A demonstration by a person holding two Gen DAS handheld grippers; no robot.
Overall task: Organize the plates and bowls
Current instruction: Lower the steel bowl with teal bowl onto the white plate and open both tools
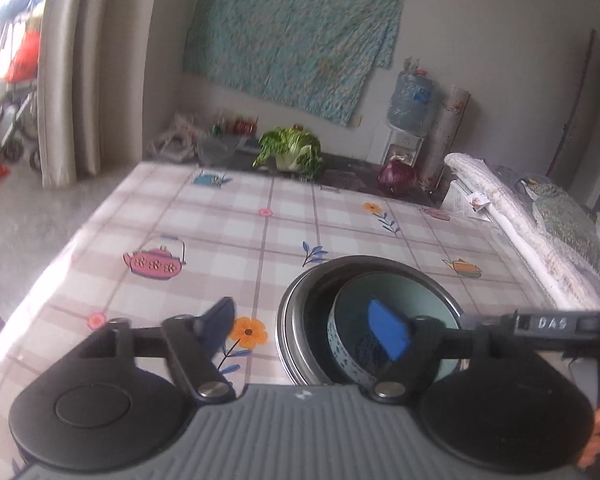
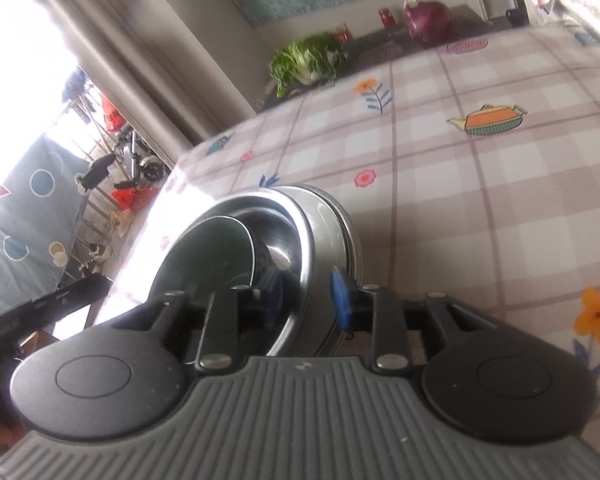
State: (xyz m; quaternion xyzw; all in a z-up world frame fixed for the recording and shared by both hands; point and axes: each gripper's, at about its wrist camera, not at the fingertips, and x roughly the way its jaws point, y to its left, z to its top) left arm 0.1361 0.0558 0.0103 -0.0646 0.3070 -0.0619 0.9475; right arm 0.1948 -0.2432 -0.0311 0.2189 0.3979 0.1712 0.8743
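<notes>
The left tongs [image 1: 306, 332] stand wide apart and grip nothing. Their left pad hangs over the checked cloth of the bench [image 1: 227, 232]; their right pad sits over the mouth of the pale green bowl [image 1: 396, 312], with no contact visible. The right tongs [image 2: 306, 300] are partly open and straddle the near rim of the steel bowl [image 2: 300, 232], one pad inside and one outside; the pads do not appear to press on the rim.

The green bowl, patterned blue on its outer wall, lies nested inside the steel bowl, leaning toward one side. The steel bowl itself rests in a wider steel dish [image 2: 346, 228], the stack standing on the bench.

Beyond the bench's far edge lie a leafy cabbage [image 1: 289, 152] and a red cabbage [image 1: 396, 178].
</notes>
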